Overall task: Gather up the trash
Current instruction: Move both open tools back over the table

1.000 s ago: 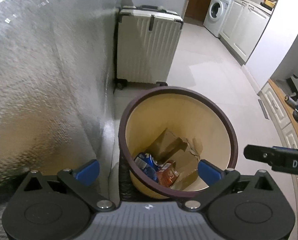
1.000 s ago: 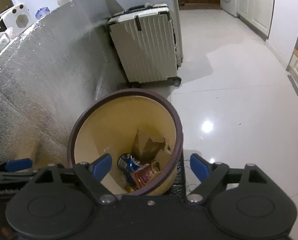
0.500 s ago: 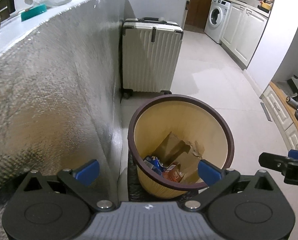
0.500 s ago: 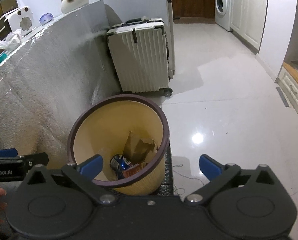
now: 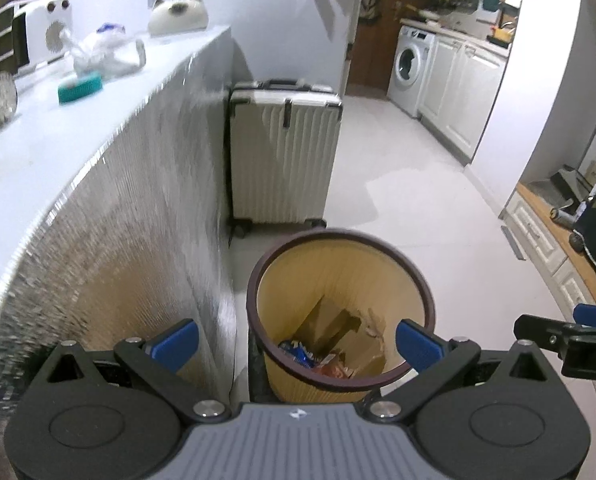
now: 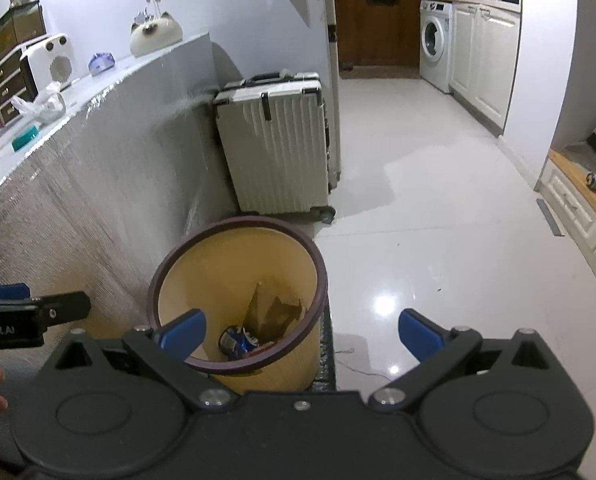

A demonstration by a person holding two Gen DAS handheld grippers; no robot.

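Now both grippers sit higher above the bin [image 5: 416,280], countertop [image 5: 37,152] visible.

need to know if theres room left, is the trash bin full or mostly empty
Mostly empty. The trash bin stands upright, with only torn cardboard and a blue wrapper at the bottom; its yellow inner walls are bare above.

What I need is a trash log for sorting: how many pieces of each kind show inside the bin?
Brown cardboard: 1
Blue wrapper: 1
Red-orange packet: 1
Total: 3 visible in the bin; anything underneath is hidden.
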